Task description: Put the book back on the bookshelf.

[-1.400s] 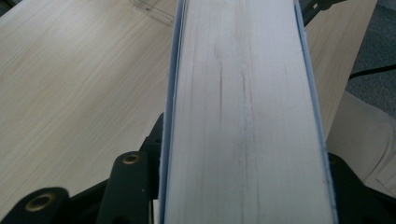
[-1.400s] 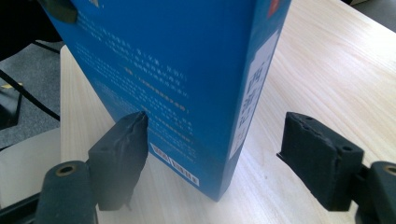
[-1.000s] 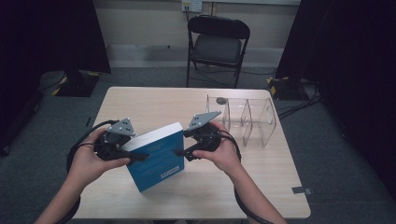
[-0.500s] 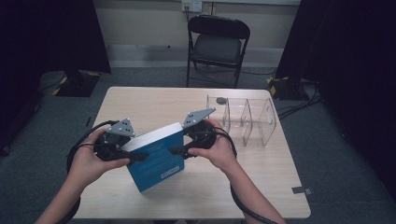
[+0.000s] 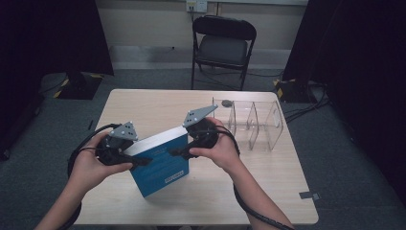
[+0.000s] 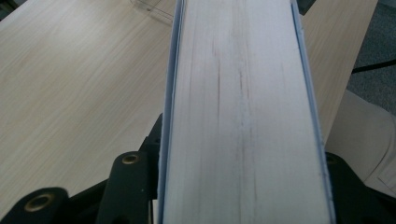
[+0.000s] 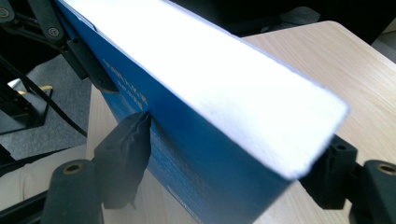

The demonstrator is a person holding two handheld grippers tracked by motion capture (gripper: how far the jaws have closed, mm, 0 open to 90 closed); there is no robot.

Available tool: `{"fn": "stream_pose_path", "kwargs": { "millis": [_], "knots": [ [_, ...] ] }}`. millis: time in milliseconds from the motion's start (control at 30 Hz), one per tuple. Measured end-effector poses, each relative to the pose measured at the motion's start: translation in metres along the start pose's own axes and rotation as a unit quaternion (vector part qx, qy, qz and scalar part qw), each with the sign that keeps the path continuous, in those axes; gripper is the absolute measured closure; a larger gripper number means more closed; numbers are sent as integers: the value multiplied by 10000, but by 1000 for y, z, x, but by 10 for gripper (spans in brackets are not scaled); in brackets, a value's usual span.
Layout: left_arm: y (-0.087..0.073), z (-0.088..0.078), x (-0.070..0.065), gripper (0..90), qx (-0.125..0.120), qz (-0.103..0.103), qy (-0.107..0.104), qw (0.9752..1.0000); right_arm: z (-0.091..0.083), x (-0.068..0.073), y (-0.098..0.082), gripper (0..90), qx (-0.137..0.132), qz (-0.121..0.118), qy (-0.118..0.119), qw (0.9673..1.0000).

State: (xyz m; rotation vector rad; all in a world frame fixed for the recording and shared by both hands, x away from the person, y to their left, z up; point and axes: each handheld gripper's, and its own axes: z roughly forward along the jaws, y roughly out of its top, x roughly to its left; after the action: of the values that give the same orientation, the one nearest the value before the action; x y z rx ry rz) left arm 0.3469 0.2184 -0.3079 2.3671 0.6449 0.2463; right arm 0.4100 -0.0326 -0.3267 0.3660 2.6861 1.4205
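Blue book (image 5: 160,163) stands tilted on the table (image 5: 158,105), lower edge on the wood near the front, top edge leaning toward the far right, held between both hands. Cover print too small to read from the high view; in the right gripper view the light lettering on the cover (image 7: 187,154) is blurred, can't read it either.

Left gripper (image 5: 136,159) comes in from the book's left end. In the left gripper view the page block (image 6: 243,116) sits squarely between the two black jaws, which hug both covers: pinching the book. Jaw tips hidden behind the book there, and the book's far end is cut off at the top of the frame. Pages: matte off-white, faint dark streaks running lengthwise, thin pale-blue cover edges either side.

Right gripper (image 5: 178,152) takes the opposite end. In its own view a black taped pad (image 7: 128,140) presses on the blue cover and the other jaw backs the far side by the corner: also clamped on the book. The left gripper's black linkage (image 7: 70,44) shows further off at the book's other end. Cover is smooth, glossy blue; page edge glares white.

Behind-right on the table: clear plastic organizer (image 5: 251,122), upright dividers making open compartments, looks empty. Small dark round thing (image 5: 226,103) at its far-left corner, can't tell what it is. Table top is pale wood grain, rounded corners. Black folding chair (image 5: 224,43) beyond it.
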Motion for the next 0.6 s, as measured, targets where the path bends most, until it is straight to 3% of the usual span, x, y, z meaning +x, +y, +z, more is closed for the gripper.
{"fn": "stream_pose_path", "kwargs": {
  "millis": [267, 433, 567, 600],
  "knots": [
    [-2, -4, 2, 467, 16, -88, 102, 9999, -1, -2, 0, 306, 43, -43, 15, 10000],
    [-6, -6, 5, 414, -69, -328, 155, 9993, -8, -1, -1, 410, 182, -159, 2, 9997],
    [-8, -7, 8, 375, -56, -310, 366, 9988, -14, -1, -3, 503, 202, -279, 66, 9994],
    [-9, -7, 9, 360, -92, -384, 394, 9984, -16, -1, -4, 524, 199, -306, 82, 9993]
  ]
}}
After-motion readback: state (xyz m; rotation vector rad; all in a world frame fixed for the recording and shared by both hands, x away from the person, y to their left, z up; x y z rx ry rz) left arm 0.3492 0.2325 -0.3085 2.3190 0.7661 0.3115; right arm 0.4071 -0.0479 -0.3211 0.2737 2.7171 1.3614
